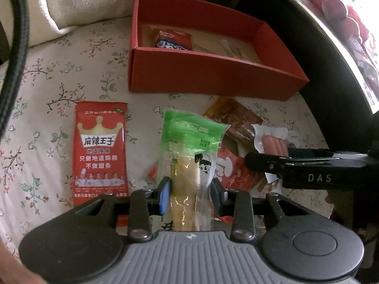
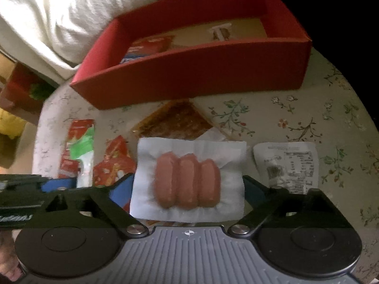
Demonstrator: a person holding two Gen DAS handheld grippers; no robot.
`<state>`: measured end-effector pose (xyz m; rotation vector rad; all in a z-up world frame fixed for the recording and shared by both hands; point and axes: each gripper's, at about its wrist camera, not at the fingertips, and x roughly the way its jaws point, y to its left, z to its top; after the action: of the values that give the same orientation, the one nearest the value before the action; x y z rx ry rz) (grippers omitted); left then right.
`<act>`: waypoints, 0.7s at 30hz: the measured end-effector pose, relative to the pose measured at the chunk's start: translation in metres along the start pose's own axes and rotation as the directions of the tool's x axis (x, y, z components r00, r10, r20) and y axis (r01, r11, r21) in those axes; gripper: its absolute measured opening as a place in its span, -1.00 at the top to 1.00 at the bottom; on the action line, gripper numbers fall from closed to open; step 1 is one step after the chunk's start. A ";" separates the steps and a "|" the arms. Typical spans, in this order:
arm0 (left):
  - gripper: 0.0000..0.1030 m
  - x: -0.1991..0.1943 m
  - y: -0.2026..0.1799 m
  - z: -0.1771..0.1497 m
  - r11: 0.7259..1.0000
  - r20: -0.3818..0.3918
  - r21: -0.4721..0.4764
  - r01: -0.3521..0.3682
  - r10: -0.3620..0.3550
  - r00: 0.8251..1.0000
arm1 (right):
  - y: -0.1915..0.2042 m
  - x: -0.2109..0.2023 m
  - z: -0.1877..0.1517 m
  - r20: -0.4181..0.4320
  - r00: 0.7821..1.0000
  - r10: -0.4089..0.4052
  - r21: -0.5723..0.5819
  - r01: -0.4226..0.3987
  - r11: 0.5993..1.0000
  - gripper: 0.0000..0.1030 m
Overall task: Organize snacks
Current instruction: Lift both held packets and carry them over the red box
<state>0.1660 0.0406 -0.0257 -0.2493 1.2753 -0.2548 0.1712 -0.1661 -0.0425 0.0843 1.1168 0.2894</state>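
A floral tablecloth point(image 1: 47, 75) carries a red box point(image 1: 213, 75) and scattered snack packets point(image 1: 99, 151).

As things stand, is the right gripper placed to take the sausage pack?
Probably yes. The right gripper stands open with the sausage pack between its fingers, nothing covering it. The left gripper, shut on the green-topped packet, sits beside it but not in the way.

A cream cloth printed with small flowers and brown twigs point(image 1: 59, 75) lies under a plain red cardboard box with a tan floor point(image 1: 201, 71) at twelve o'clock. At nine o'clock a red flat packet bears a cream crown and white lettering point(image 1: 100, 151), beside a green-topped clear pouch with a black-and-white panda point(image 1: 189, 146). Three pink sausages sit in a white-backed sealed pack point(image 2: 188, 182), with a mottled brown-orange sachet point(image 2: 175, 120) at twelve o'clock from them.
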 end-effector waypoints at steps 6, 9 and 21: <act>0.43 0.009 0.002 -0.003 1.000 -0.011 -0.013 -0.028 0.028 1.000 | 0.001 0.000 -0.007 0.029 0.999 -0.035 -0.036 0.036 0.999 -0.89; 0.42 0.013 0.002 -0.003 0.999 -0.009 -0.011 -0.048 0.048 0.999 | 0.001 0.002 -0.007 0.034 0.999 -0.032 -0.028 0.033 0.999 -1.00; 0.46 0.008 -0.005 -0.003 0.998 0.022 0.014 -0.058 0.058 0.998 | -0.012 -0.009 -0.011 0.071 0.997 0.015 0.005 -0.015 1.000 -0.77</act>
<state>0.1654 0.0328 -0.0321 -0.2016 1.2570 -0.2113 0.1600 -0.1810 -0.0421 0.1073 1.0470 0.2944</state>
